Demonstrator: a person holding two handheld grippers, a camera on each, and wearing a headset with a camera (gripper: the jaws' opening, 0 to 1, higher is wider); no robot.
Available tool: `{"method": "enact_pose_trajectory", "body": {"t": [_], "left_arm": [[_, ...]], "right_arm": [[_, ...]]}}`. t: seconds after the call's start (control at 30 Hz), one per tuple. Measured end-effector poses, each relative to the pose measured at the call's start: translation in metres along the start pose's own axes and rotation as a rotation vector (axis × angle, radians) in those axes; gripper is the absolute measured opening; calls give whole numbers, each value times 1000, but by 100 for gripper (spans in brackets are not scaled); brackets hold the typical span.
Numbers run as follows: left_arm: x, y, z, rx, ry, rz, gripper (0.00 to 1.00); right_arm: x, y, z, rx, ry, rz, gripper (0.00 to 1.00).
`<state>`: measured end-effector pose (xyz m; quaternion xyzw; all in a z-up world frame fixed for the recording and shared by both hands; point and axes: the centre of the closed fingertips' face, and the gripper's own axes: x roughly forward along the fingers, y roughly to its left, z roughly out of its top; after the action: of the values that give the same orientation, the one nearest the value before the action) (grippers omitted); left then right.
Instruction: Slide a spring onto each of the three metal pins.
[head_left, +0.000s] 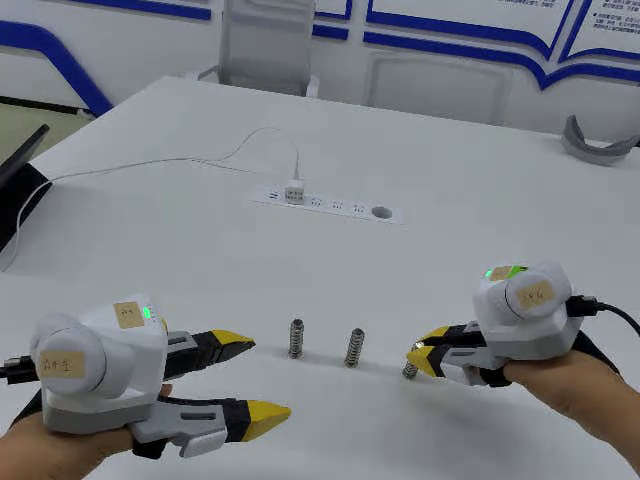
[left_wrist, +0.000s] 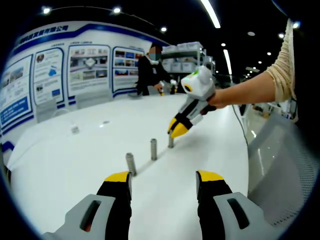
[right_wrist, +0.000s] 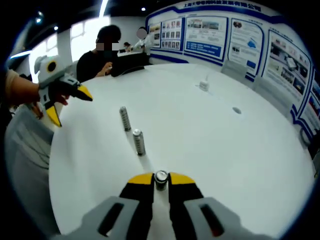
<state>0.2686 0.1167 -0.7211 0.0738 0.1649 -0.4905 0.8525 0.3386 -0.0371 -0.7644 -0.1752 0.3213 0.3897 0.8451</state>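
Observation:
Three short metal pins stand in a row on the white table, each with a spring around it. The left spring (head_left: 296, 338) and the middle spring (head_left: 355, 346) stand free. My right gripper (head_left: 420, 360) is shut on the third spring (head_left: 409, 370), whose top (right_wrist: 161, 178) shows between the yellow tips of the right gripper (right_wrist: 161, 181). My left gripper (head_left: 255, 380) is open with nothing in it, a little left of the row. In the left gripper view the left gripper (left_wrist: 164, 176) faces the nearest spring (left_wrist: 131, 164), with the right gripper (left_wrist: 179, 129) beyond.
A white power strip (head_left: 330, 204) with a plugged-in charger (head_left: 295, 190) and a cable lies farther back on the table (head_left: 200, 260). A chair (head_left: 265, 45) stands behind the far edge. A dark screen (head_left: 15, 190) sits at the left edge. People stand at another table (right_wrist: 107, 55).

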Motion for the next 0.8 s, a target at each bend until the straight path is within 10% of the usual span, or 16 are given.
{"method": "enact_pose_trajectory", "body": {"t": [0.8], "left_arm": [[-2,7,1,0,-2,21,57]], "right_arm": [[-29,7,-12,-17,-30,-20,27]]}}
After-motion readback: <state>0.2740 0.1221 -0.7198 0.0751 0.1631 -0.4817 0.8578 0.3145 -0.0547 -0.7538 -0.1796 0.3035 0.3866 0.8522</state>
